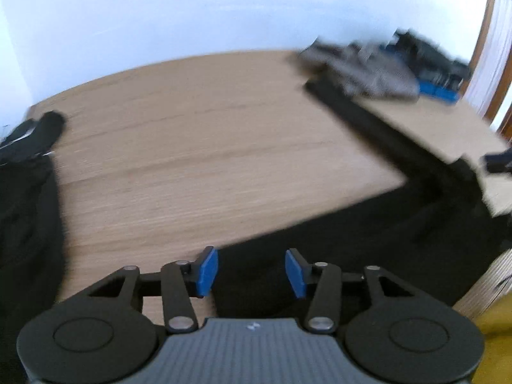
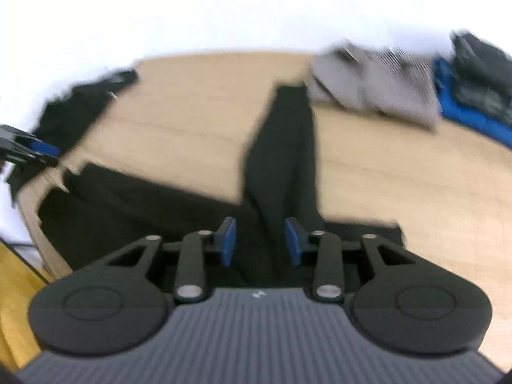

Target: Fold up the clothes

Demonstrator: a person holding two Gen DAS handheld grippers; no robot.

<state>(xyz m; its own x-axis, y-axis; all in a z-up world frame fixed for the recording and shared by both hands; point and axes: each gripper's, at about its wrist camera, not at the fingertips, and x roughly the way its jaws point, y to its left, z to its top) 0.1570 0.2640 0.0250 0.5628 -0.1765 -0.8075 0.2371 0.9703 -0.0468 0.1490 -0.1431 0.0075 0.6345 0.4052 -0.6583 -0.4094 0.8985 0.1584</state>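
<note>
A black garment (image 1: pixel 368 249) lies spread on the wooden table (image 1: pixel 198 147), with one long sleeve (image 1: pixel 377 128) stretched toward the far right. My left gripper (image 1: pixel 252 272) is open and empty above the garment's near edge. In the right wrist view the same black garment (image 2: pixel 153 204) lies below, its sleeve (image 2: pixel 284 147) running away from me. My right gripper (image 2: pixel 260 241) is open and empty just above where the sleeve meets the body. The left gripper (image 2: pixel 28 148) shows at the left edge of that view. Both views are blurred.
A pile of grey, blue and dark clothes (image 1: pixel 400 67) sits at the table's far right, also in the right wrist view (image 2: pixel 400 89). Another black garment (image 1: pixel 25 198) lies at the left, seen too in the right wrist view (image 2: pixel 76 112). A yellow surface (image 2: pixel 16 294) lies past the table's near edge.
</note>
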